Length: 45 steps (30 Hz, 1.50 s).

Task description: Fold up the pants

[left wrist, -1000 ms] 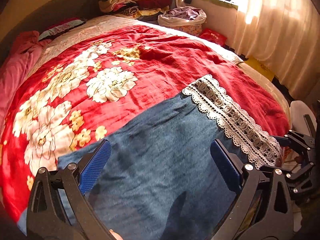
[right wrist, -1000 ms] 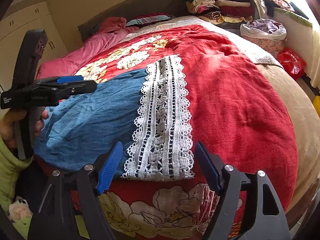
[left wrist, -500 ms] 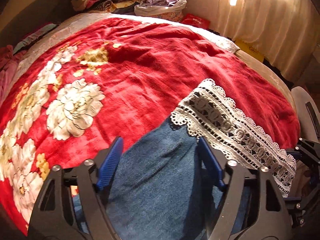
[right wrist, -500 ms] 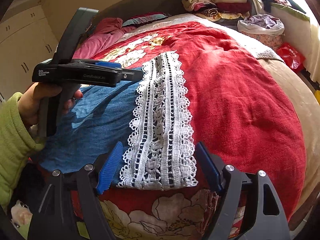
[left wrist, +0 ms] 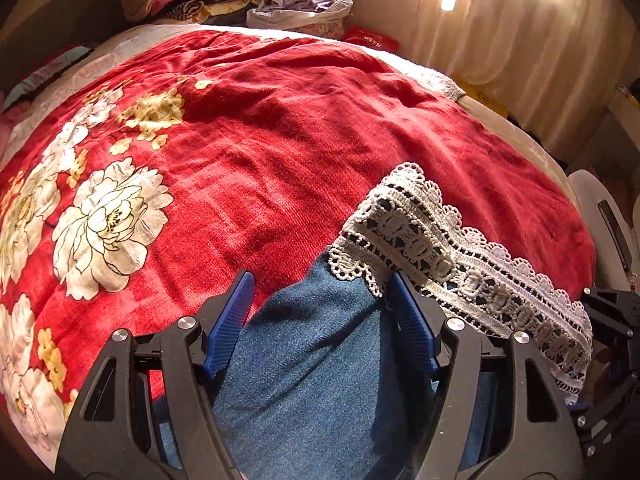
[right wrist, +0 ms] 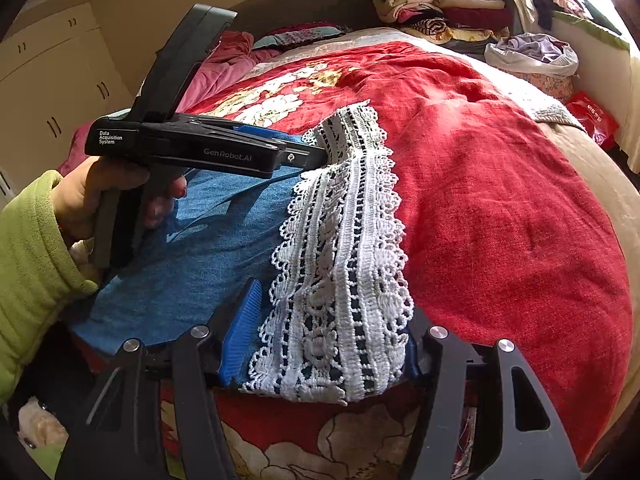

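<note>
Both grippers, left (left wrist: 320,320) and right (right wrist: 324,344), spread around the lace hem (right wrist: 340,272) of denim pants (right wrist: 208,248) lying on the red blanket (right wrist: 500,200): pre-grasp stage, closing next, then folding over.

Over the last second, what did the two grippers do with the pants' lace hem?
Both grippers advanced to the lace hem and narrowed their fingers around it: the left gripper at the far corner, which now bunches up, the right gripper at the near end. Whether either has fully clamped is unclear. The denim pants stayed spread on the red blanket.
</note>
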### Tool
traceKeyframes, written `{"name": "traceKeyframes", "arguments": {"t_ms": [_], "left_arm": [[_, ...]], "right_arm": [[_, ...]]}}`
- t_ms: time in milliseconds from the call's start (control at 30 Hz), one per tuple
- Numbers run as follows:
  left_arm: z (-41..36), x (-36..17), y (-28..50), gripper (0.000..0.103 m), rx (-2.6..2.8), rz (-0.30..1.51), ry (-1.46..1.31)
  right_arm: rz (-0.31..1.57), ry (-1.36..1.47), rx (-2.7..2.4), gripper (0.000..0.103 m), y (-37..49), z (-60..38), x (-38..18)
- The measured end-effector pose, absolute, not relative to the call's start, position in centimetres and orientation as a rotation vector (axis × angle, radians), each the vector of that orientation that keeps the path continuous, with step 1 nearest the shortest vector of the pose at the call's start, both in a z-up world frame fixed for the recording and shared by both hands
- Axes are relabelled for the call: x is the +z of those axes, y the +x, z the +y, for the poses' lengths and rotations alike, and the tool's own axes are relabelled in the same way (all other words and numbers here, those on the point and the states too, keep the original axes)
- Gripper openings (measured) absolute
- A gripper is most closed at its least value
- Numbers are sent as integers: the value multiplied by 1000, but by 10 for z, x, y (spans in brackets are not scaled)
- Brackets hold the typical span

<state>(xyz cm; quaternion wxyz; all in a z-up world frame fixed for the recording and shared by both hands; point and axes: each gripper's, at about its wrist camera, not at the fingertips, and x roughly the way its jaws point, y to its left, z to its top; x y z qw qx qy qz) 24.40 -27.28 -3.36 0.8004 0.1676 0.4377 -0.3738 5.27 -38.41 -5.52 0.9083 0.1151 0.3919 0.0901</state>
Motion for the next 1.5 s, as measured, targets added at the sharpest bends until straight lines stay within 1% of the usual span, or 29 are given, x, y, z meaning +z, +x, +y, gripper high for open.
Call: {"name": "traceKeyframes", "arguments": {"t_ms": [33,67,100,133,167,200,233,400,533,867,1067,1267,1333,1367,1400,1467,1500], "left_arm": [[-273,-34,242,58,-795,936,353],[-273,-33,240,53,-798,934,347],[-274,-31,236,41,-812,932,341],[-276,-29,232,32,-815,923,349],[-278,-26,228,27,-811,912,364],[-280,-24,226,14,-821,912,361],[-280,-22,225,10,-833,922,343],[-274,-11,222,8,-835,919,287],[-259,9,217,8,-860,885,197],[-188,62,212,8,-856,792,-5],[-139,61,218,8,-840,798,-90],[-77,45,207,8,-791,780,-185],[-50,35,203,14,-747,785,-240],[-38,30,202,18,-708,801,-261],[-23,24,199,25,-678,807,-297],[7,18,191,26,-625,800,-368],[21,16,186,31,-598,791,-403]], "right_arm": [[811,232,190,45,51,-384,-54],[811,232,198,42,50,-383,-53],[809,234,203,36,50,-383,-52],[807,238,213,32,48,-382,-51],[805,239,226,30,48,-382,-50],[804,242,237,28,48,-381,-48],[799,251,253,27,48,-381,-46],[746,281,305,26,40,-379,-29],[701,297,326,26,32,-376,-14],[600,208,422,26,24,-331,41],[593,143,490,26,36,-281,60],[653,13,570,26,48,-216,56],[677,-57,602,26,51,-191,51],[688,-96,616,26,51,-179,48],[704,-138,624,26,52,-165,43],[743,-227,622,27,53,-142,29],[754,-270,617,28,52,-130,20]]}}
